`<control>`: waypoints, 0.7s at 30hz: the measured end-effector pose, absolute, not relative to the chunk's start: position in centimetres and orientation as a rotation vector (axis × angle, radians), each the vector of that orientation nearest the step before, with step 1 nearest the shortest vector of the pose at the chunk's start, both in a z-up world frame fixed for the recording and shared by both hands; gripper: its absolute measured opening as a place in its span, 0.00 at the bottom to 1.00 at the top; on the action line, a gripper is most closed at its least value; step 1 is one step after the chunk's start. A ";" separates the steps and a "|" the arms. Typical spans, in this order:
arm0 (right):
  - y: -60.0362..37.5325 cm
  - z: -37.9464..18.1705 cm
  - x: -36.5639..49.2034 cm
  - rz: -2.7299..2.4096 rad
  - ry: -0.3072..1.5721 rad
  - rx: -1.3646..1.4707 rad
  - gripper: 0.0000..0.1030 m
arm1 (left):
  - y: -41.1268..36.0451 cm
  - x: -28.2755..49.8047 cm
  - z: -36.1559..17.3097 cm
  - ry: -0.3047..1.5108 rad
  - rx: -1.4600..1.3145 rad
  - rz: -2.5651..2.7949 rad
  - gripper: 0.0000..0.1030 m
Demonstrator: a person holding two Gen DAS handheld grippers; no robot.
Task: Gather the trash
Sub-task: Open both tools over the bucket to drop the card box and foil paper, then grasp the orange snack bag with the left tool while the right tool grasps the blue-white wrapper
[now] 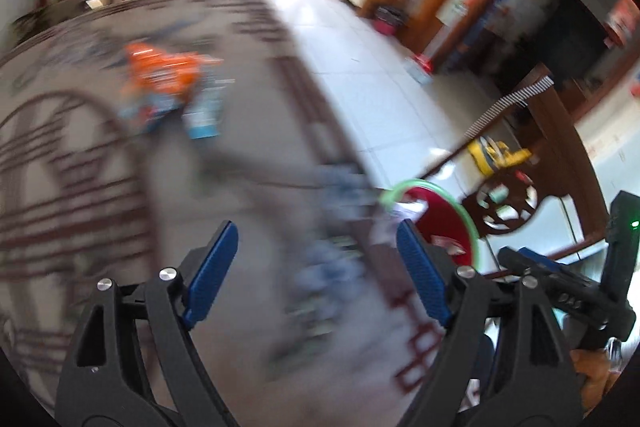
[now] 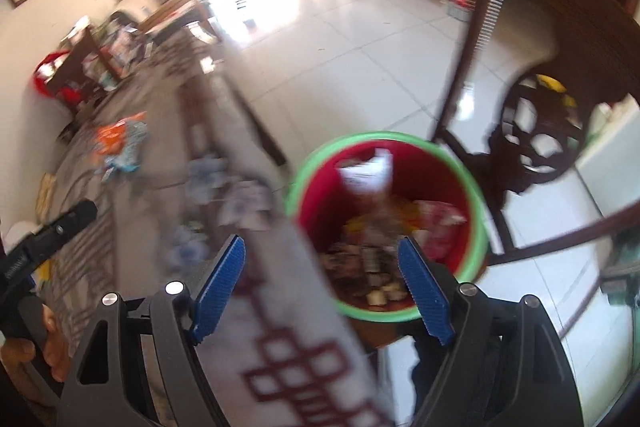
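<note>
A red bucket with a green rim (image 2: 384,137) stands on the floor beside the table and holds several wrappers; a white crumpled piece (image 2: 368,171) shows over its far side. My right gripper (image 2: 322,241) is open above the table edge and the bucket's near side, nothing between its fingers. My left gripper (image 1: 316,227) is open over the patterned tablecloth (image 1: 248,131), with blurred blue-white wrappers (image 1: 332,267) lying below it. Orange wrappers (image 1: 160,71) lie farther along the table. The bucket rim (image 1: 460,203) shows at the right of the left wrist view.
A dark carved wooden chair (image 2: 540,131) stands just beyond the bucket on the white tiled floor (image 2: 340,39). A yellow object (image 1: 496,155) lies behind the chair. The other gripper (image 1: 560,279) shows at the right edge. Cluttered furniture stands past the table's far end.
</note>
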State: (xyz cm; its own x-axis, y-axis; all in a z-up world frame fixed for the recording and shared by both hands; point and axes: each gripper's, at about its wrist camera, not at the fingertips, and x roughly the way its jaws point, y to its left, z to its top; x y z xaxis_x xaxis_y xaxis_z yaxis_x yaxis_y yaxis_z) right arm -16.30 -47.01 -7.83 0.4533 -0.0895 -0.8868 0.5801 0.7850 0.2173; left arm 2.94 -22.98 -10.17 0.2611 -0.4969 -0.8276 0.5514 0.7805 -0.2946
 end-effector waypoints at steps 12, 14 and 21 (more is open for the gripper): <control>-38.0 -10.2 5.6 -0.193 1.053 0.369 0.51 | -8.7 8.0 -12.1 1.138 -0.053 -0.464 0.77; -37.6 -11.9 9.2 -0.200 1.095 0.382 0.51 | -7.6 9.1 -12.4 1.141 -0.058 -0.452 0.77; -36.8 -16.0 15.0 -0.209 1.183 0.366 0.46 | -6.4 12.5 -13.7 1.139 -0.114 -0.445 0.77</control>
State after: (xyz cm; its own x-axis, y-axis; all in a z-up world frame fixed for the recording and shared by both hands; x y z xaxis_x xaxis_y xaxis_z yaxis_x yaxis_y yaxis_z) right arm 14.97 -36.81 -16.00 0.3680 0.0312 -0.9293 0.3474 0.9225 0.1686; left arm 12.54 -6.41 -13.68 0.3416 -0.3981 -0.8514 0.2840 0.9072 -0.3103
